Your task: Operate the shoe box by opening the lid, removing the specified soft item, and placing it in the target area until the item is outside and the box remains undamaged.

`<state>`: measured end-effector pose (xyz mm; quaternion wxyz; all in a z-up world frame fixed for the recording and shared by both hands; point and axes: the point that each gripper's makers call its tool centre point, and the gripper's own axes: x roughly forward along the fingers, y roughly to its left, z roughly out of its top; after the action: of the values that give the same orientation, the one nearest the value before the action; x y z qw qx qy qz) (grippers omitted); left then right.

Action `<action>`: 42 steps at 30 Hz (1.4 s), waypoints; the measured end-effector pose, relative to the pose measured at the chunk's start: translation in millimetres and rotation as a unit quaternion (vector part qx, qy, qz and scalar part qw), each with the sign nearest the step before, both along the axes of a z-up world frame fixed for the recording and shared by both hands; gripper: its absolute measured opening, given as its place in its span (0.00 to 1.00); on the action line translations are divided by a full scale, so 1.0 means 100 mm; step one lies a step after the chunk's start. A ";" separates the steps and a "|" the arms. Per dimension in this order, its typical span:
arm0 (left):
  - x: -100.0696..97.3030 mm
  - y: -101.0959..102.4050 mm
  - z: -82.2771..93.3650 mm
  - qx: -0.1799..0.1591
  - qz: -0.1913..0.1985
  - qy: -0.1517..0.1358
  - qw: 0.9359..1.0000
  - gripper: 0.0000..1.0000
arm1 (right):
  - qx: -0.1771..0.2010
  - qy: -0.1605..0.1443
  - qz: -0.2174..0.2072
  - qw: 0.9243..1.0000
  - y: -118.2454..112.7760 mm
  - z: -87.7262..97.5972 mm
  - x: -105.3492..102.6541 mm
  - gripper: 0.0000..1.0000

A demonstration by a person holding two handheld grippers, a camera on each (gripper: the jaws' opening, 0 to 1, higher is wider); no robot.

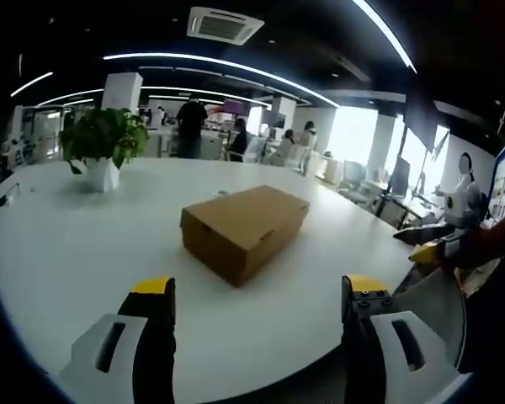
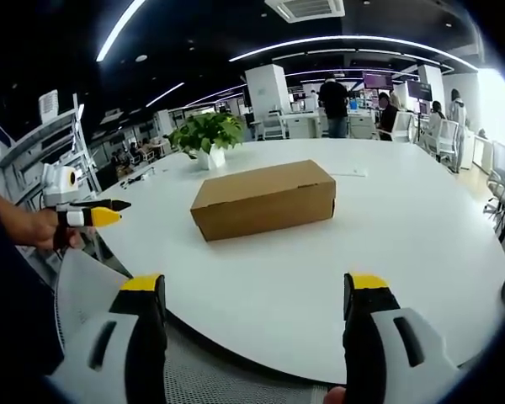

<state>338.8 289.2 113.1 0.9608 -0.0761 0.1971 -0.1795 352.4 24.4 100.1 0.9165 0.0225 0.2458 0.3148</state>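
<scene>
Well back from the near edge of the white table (image 2: 387, 252) sits the shoe box (image 2: 265, 199), a plain brown cardboard one, lid shut flat on top, lying toward the middle of the tabletop with bare surface all around it. Farther back, toward the far edge, a potted plant (image 2: 207, 135) stands well apart from the box, and something small and flat lies on the table beyond the box, too small for me to name. My right gripper (image 2: 257, 316) hangs off the near edge with its yellow-tipped jaws spread wide and nothing between them; my left gripper (image 1: 259, 320) does the same at another side of the table, jaws wide apart and empty, and from there I see the shoe box (image 1: 244, 227) corner-on. In the right gripper view my left gripper also shows at the left, out beyond the table edge and held in a hand. Neither gripper is near the cardboard yet, so I judge the task is at its very start: the approach, with the lid not yet opened and the soft item out of sight inside. The next move, I think, calls for bringing both sets of jaws in over the table, one to steady the base and the other to catch the lid's lip and lift gently, so the cardboard is not creased or torn.
</scene>
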 end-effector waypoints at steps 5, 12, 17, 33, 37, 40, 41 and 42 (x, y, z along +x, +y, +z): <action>0.00 0.00 0.00 0.004 -0.001 0.001 1.000 0.82 | 0.000 0.001 0.003 1.000 0.01 0.00 0.00 0.82; 0.06 0.04 0.02 -0.008 0.009 0.003 1.000 0.84 | 0.010 0.006 -0.005 1.000 -0.02 0.04 0.10 0.85; 0.10 0.04 0.03 -0.005 0.008 0.007 1.000 0.87 | 0.000 0.012 -0.001 1.000 -0.03 0.02 0.16 0.88; 0.57 -0.04 0.08 0.037 -0.022 0.002 0.999 0.87 | -0.061 -0.036 0.046 0.996 -0.08 0.10 0.87 0.88; 0.68 -0.09 0.01 0.051 -0.033 0.008 0.998 0.87 | -0.069 -0.040 0.054 0.995 -0.07 0.07 1.08 0.88; 0.76 -0.11 -0.04 0.056 -0.037 0.012 0.998 0.87 | -0.080 -0.044 0.064 0.994 -0.04 0.04 1.21 0.88; 0.79 -0.12 -0.05 0.055 -0.037 0.013 0.998 0.86 | -0.080 -0.045 0.065 0.994 -0.03 0.04 1.25 0.88; 0.82 -0.12 -0.08 0.056 -0.038 0.015 0.998 0.86 | -0.082 -0.045 0.068 0.993 -0.01 0.03 1.31 0.88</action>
<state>421.0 276.8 105.5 0.9531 -0.0177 0.2237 -0.2033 483.0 23.1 103.4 0.9018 -0.0834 0.2302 0.3562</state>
